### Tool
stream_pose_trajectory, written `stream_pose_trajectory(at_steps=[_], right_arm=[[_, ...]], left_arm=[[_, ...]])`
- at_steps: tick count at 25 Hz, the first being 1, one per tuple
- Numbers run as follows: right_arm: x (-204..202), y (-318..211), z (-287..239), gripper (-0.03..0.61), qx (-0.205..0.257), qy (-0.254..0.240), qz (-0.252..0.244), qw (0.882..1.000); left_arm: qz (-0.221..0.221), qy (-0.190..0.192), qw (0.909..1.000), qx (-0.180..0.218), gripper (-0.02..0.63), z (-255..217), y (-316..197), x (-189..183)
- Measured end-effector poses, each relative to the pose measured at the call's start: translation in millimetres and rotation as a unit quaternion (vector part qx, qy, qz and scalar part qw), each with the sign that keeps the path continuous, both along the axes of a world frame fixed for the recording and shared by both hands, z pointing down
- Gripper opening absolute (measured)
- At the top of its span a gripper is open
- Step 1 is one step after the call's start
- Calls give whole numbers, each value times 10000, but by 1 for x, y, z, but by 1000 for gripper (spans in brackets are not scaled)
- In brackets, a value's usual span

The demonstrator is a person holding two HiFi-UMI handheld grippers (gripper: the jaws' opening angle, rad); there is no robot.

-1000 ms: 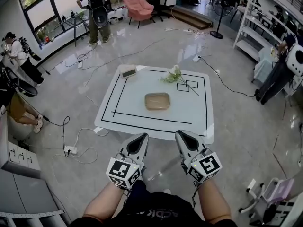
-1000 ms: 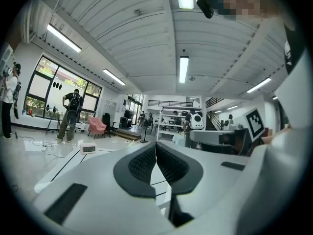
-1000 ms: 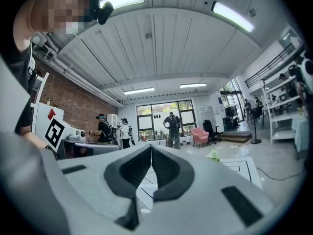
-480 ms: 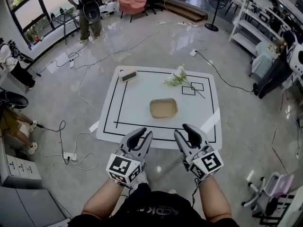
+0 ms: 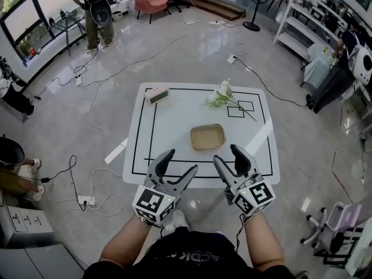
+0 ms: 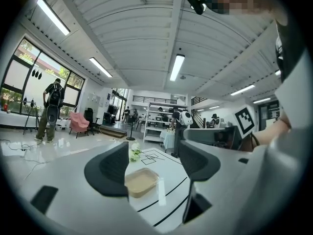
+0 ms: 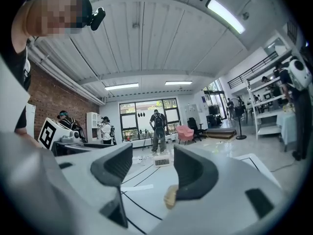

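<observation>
Both tongs stand apart and hold nothing. The left gripper (image 5: 179, 163) and the right gripper (image 5: 228, 154) hang side by side above the near edge of a low white table (image 5: 174, 121), a flat square top with rounded corners and black tape lines that frame a rectangle. Each gripper has a smooth pale-grey shell, dark ribbed pads inside its curved jaws and a cube with square black-and-white markers at the rear. Nearest to them, and apart from both, lies a shallow rectangular tray (image 5: 207, 136) of tan colour with rounded corners and a low raised rim, near the middle of the table. Beyond it lie a sprig of white flowers (image 5: 221, 96) with green stems and, at the far left corner, a small boxy digital clock (image 5: 157, 94). The left gripper view frames the tray (image 6: 141, 181) in the gap of the spread jaws, its rim and matt inside plain, with the flowers (image 6: 134, 153) behind it. The right gripper view shows only an edge of the tray (image 7: 170, 196) past the right jaw, but it shows the clock's (image 7: 162, 160) lit face, which the head view leaves too small to tell.
</observation>
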State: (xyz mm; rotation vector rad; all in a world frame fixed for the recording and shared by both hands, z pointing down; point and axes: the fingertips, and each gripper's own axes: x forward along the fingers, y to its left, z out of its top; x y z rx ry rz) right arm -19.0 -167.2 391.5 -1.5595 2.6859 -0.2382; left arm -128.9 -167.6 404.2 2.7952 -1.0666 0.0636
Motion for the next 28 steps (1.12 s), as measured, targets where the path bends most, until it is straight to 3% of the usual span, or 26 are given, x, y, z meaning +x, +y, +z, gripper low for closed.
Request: stream_pose_trajectory(at_steps=[11, 20, 28], right_arm=[[-6, -26, 15, 247, -194, -83, 528, 9984], [18, -30, 19, 247, -308, -263, 800, 9960], [42, -51, 28, 247, -456, -477, 704, 9953]], left_arm=[[291, 93, 9995, -82, 314, 8, -31, -20], [466, 122, 9987, -140, 314, 13, -32, -4], [391, 112, 9991, -147, 314, 12, -42, 15]])
